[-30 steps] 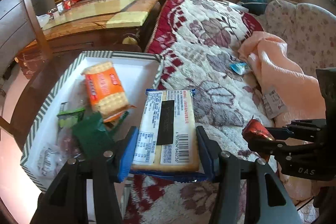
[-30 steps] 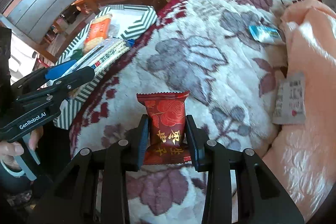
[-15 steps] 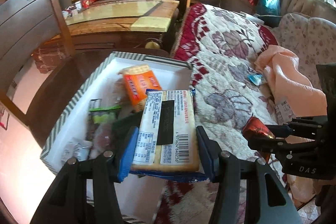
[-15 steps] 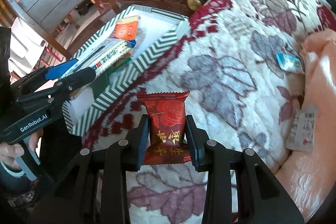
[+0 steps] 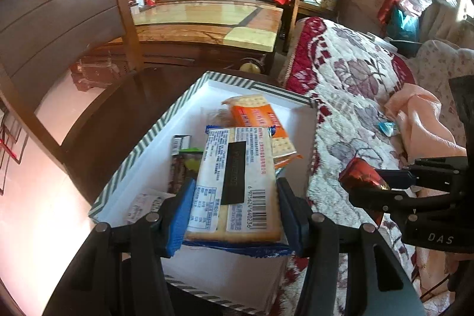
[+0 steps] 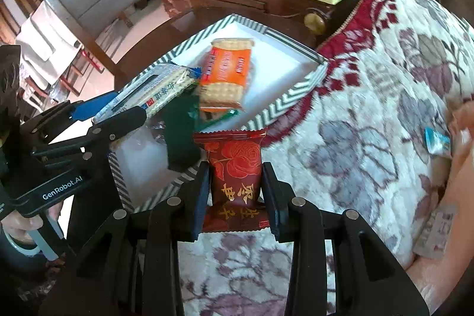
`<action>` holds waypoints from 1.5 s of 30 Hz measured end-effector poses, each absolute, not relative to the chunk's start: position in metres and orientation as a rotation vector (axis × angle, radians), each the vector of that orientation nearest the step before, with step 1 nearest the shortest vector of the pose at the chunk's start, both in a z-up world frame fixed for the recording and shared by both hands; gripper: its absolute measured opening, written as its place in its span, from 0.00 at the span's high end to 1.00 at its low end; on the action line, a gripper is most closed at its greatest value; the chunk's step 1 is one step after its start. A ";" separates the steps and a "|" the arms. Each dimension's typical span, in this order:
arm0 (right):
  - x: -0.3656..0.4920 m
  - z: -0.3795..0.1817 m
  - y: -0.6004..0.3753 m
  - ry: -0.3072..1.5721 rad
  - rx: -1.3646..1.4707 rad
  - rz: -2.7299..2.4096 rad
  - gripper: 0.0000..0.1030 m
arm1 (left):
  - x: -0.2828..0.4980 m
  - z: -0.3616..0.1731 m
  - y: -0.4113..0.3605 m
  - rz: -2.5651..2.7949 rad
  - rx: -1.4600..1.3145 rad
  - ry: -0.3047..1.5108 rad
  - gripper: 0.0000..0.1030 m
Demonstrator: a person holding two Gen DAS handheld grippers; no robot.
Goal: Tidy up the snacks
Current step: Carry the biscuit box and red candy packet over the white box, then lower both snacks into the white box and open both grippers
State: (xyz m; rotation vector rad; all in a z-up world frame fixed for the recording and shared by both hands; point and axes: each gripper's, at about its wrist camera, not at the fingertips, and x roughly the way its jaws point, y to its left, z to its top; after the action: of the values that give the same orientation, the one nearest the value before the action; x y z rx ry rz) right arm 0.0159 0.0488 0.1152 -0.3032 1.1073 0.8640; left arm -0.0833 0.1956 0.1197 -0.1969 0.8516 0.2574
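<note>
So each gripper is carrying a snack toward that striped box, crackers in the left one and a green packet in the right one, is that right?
Not quite: the packet in the right gripper is dark red with a rose print, not green, as the right wrist view shows. The rest holds: the left gripper carries the crackers, and both are at the striped box.

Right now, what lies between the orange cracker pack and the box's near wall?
In the right wrist view, a dark green packet lies between the orange cracker pack and the striped box's near wall.
</note>
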 end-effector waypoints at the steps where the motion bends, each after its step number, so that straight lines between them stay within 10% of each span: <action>1: 0.015 0.116 0.053 1.107 -0.308 0.870 0.68 | -0.084 0.119 0.198 0.262 -0.200 0.851 0.45; 45: 0.045 0.079 0.177 1.096 -0.458 0.910 0.68 | -0.088 0.079 0.241 0.360 -0.285 0.922 0.44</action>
State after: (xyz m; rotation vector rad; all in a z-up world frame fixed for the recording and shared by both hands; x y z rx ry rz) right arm 0.0446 0.1773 0.0791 -0.4576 1.0963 0.9105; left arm -0.0879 0.2409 0.0788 -0.2853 0.9219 0.3604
